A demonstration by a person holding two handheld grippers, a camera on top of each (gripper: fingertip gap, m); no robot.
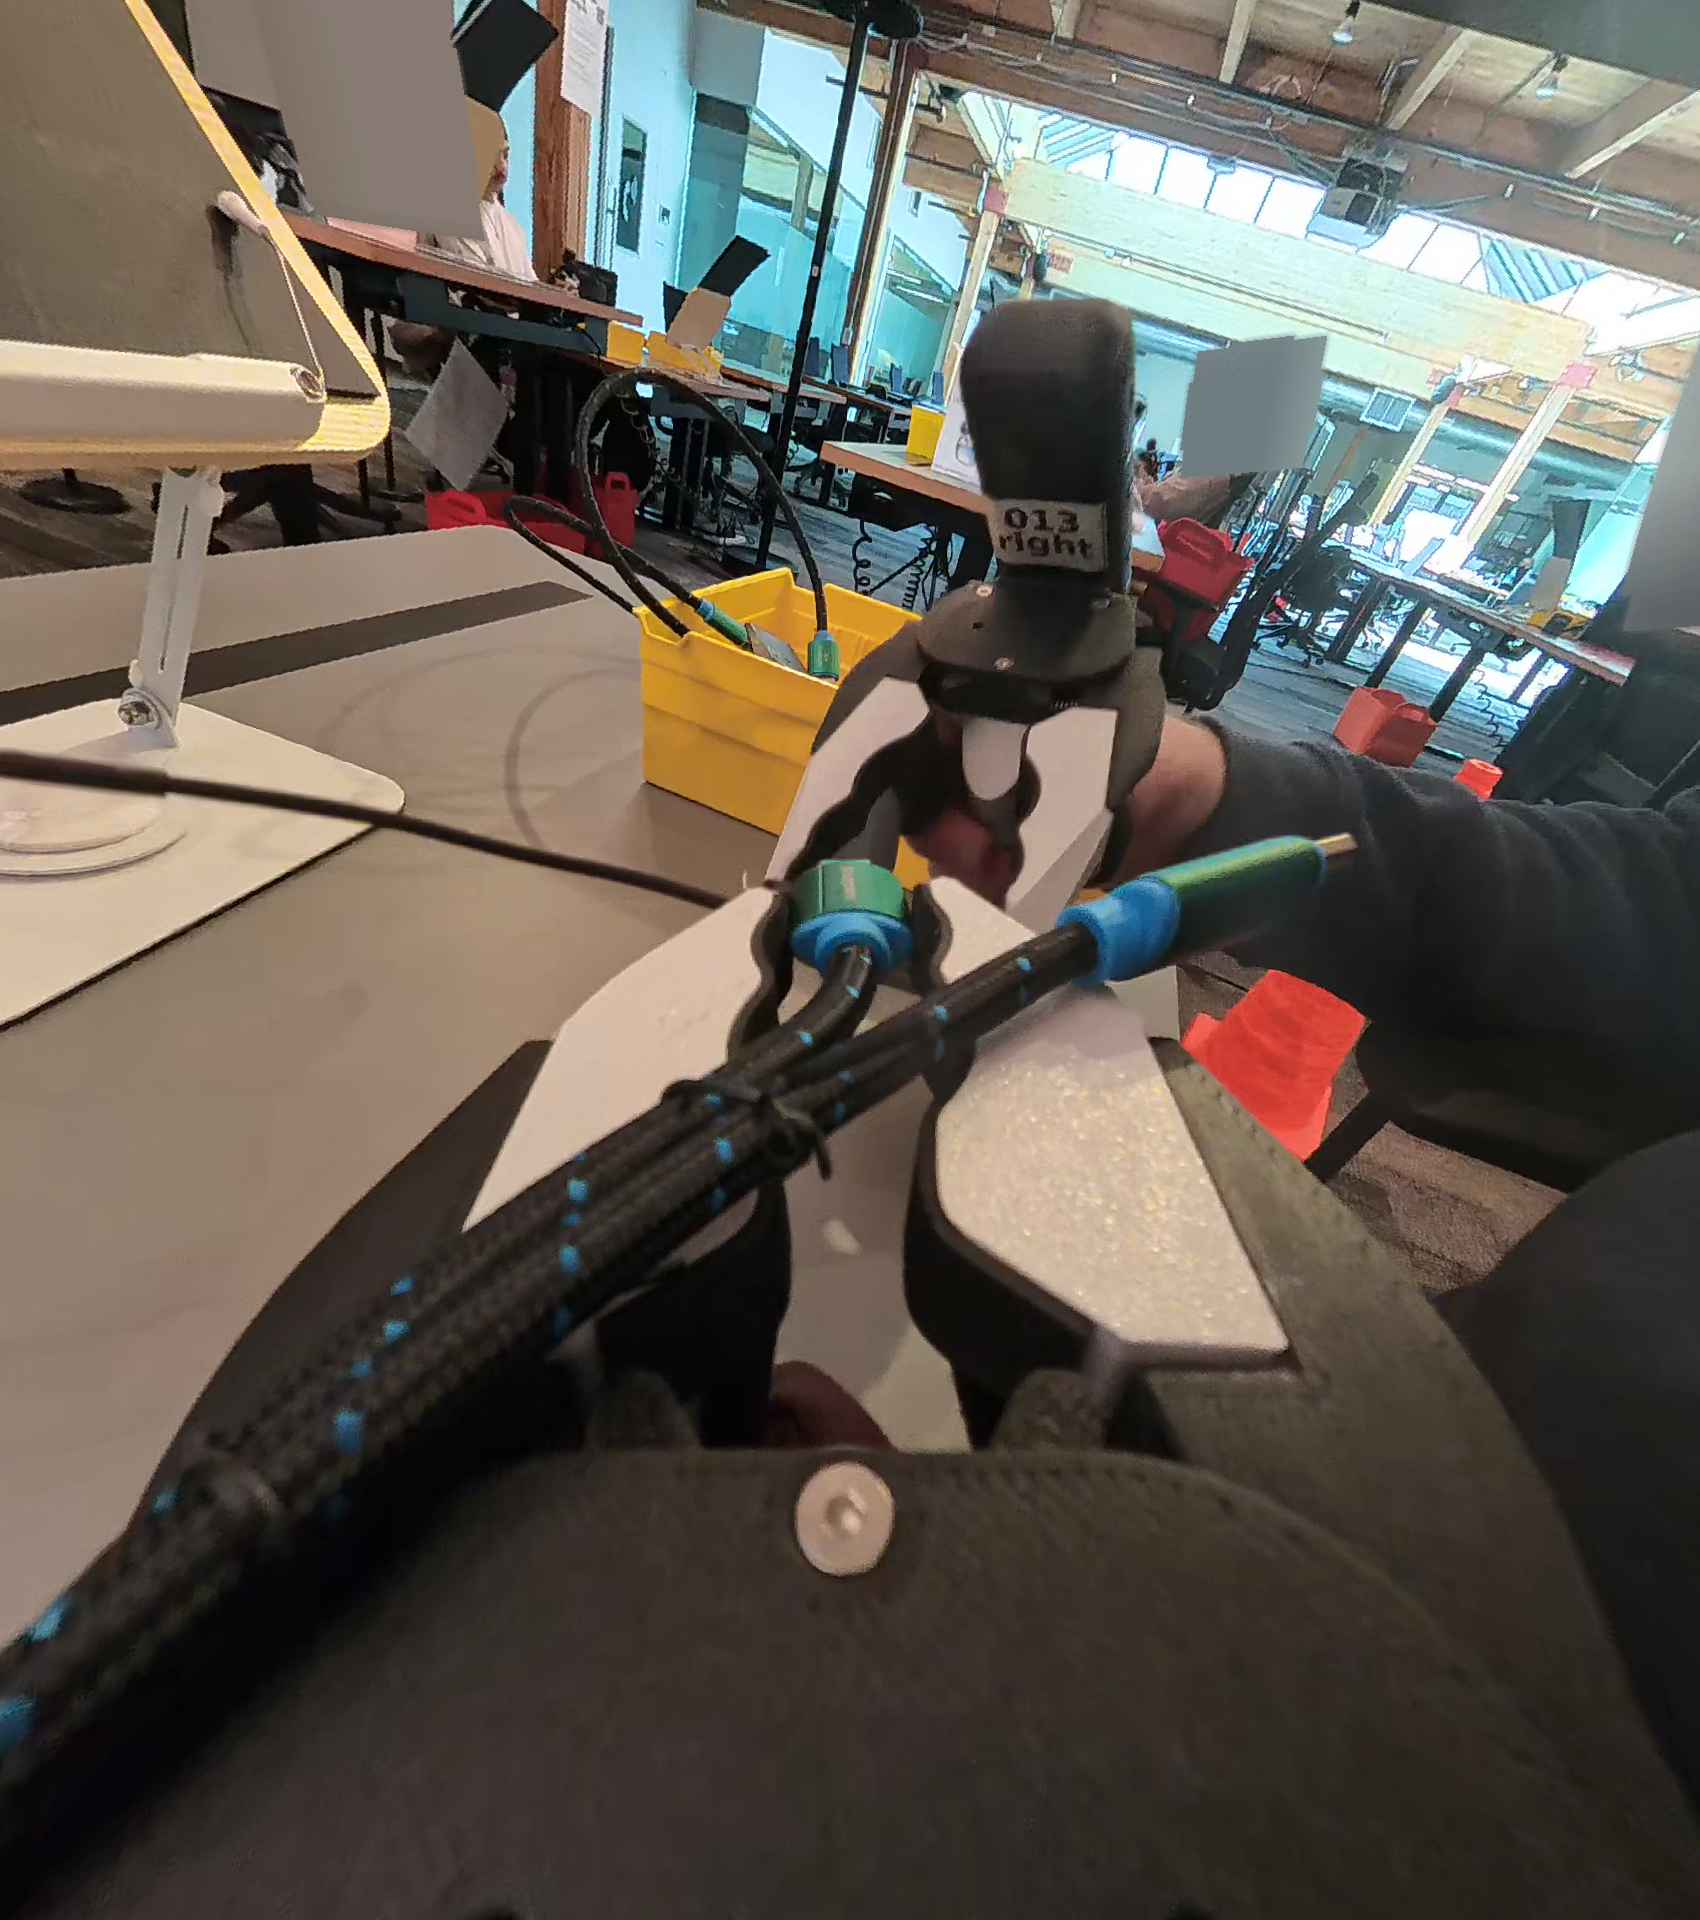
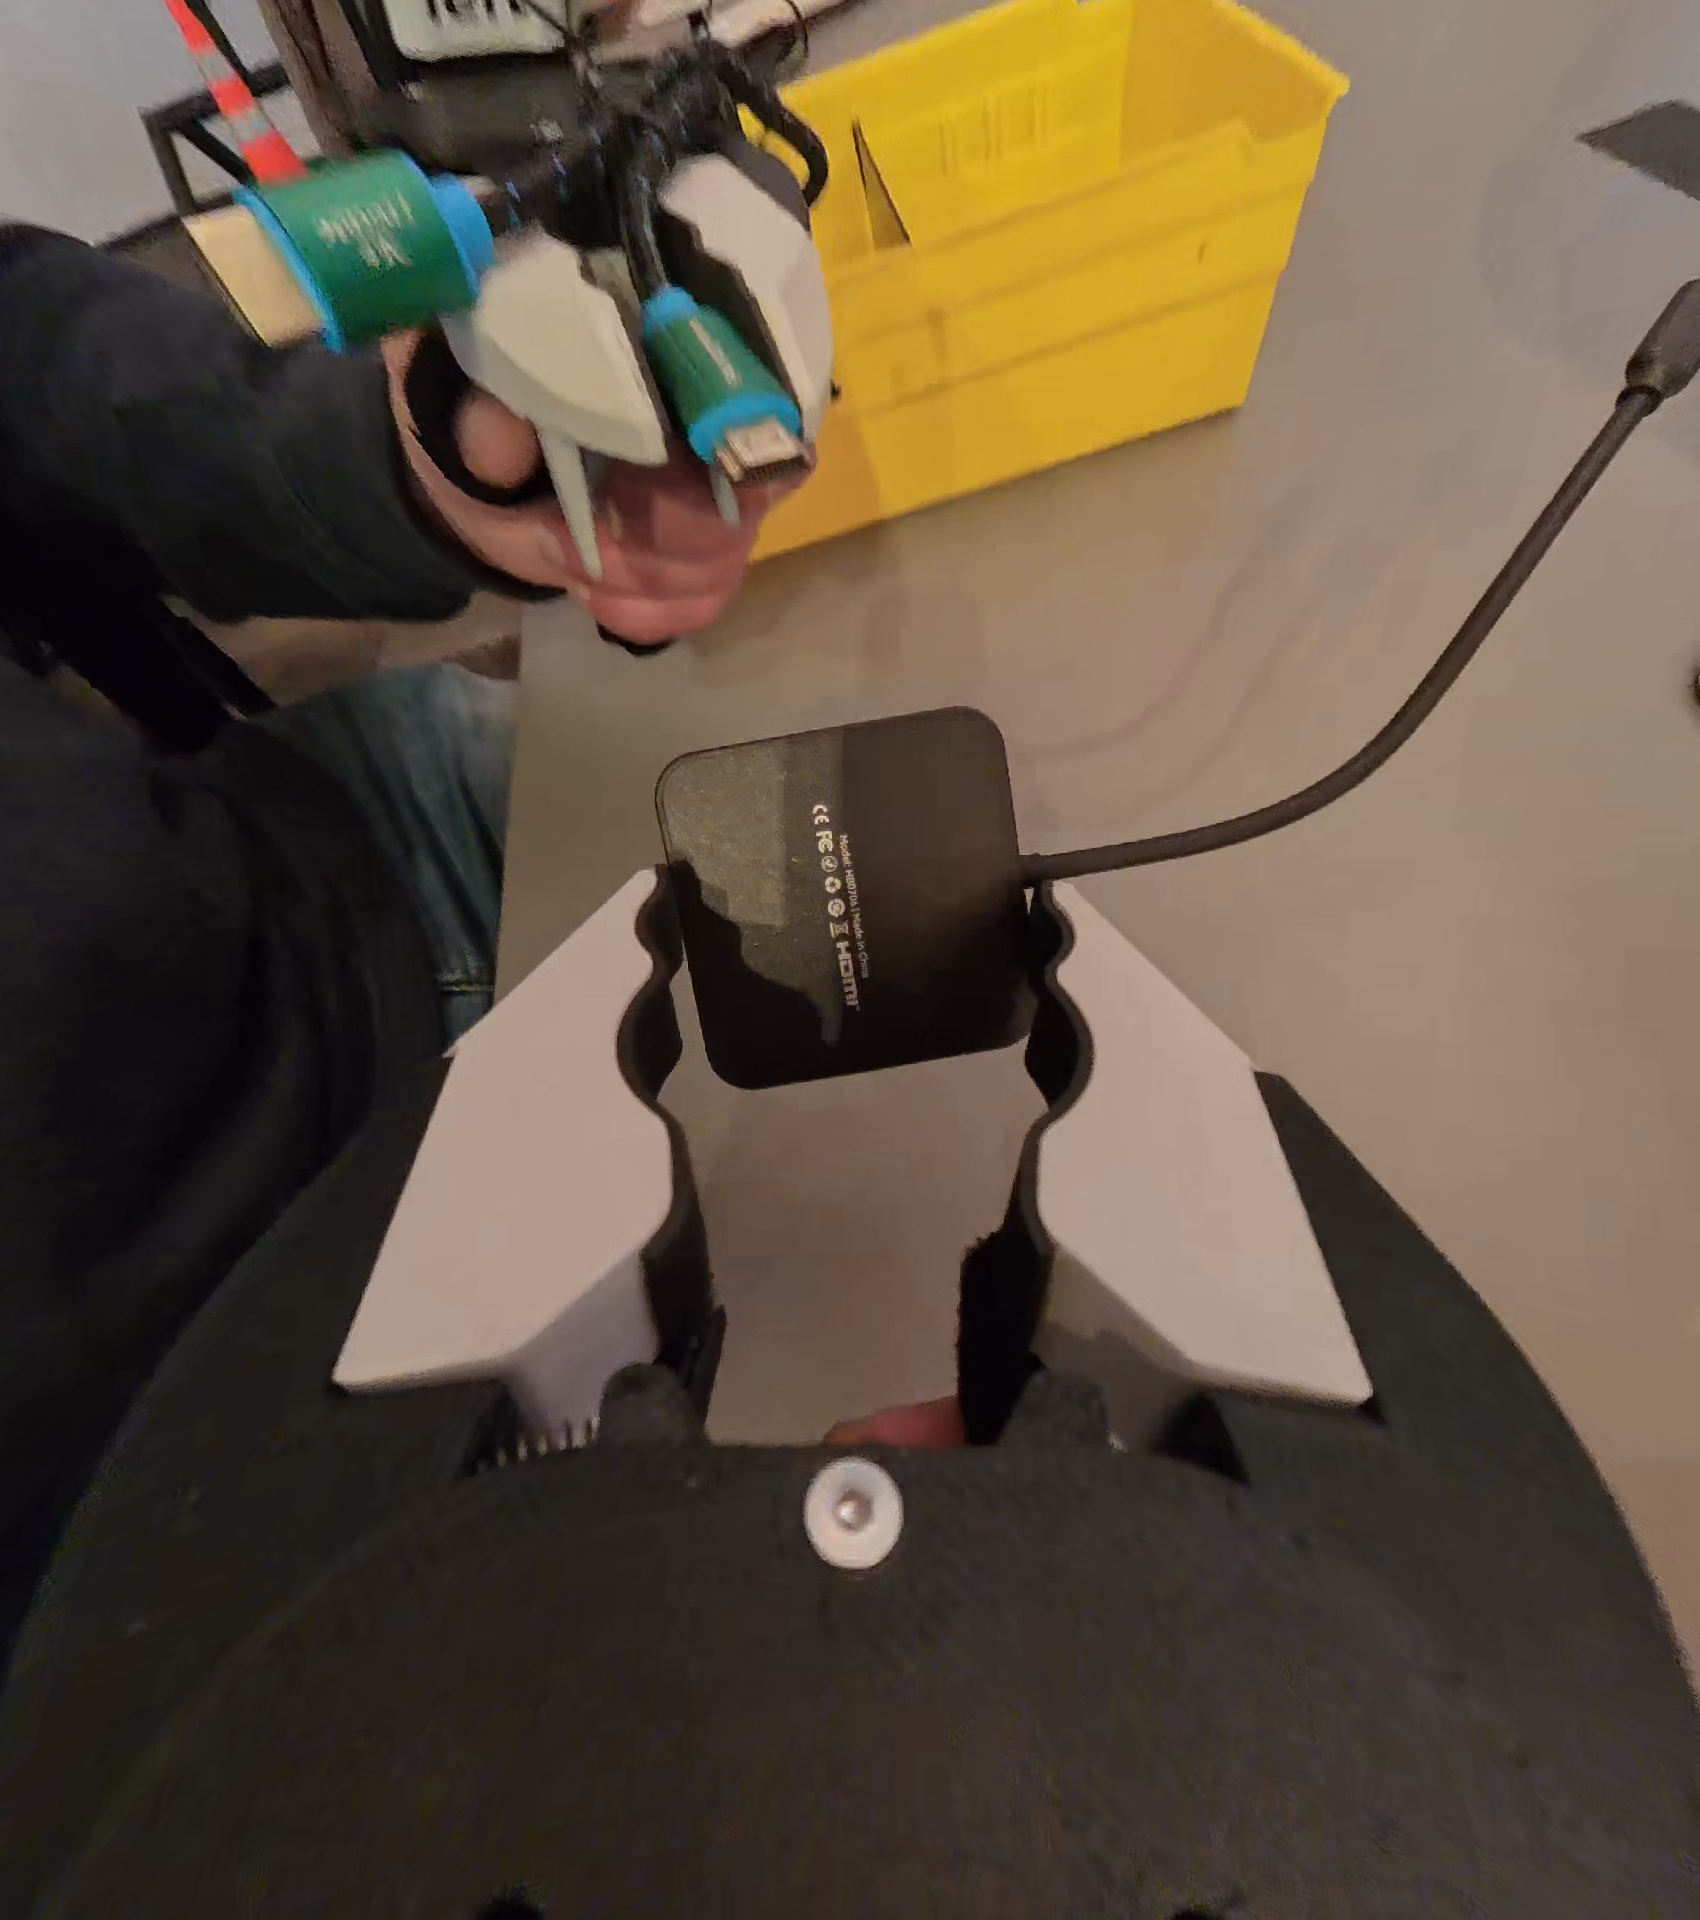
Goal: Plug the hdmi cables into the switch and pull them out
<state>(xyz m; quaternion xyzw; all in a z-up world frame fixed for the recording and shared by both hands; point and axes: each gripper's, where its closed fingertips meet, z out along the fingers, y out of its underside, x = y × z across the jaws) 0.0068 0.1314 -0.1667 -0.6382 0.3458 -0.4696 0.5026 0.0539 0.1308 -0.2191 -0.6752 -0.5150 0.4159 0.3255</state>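
Two plugs share one tied cable (image 1: 472, 1278) – the left gripper (image 1: 851, 935) pinches one plug (image 2: 721, 379) between its fingers, the spare plug (image 1: 1230, 883) juts beside them. Right gripper (image 2: 851, 971) clamps the switch (image 2: 841, 894) at its fingertips – the spare could foul it, or the switch twist

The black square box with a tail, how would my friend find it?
Start at the big yellow plastic bin on the grey table. Nearer than it, the right gripper pinches a flat black square switch. Only it has one thin black cord curving away.
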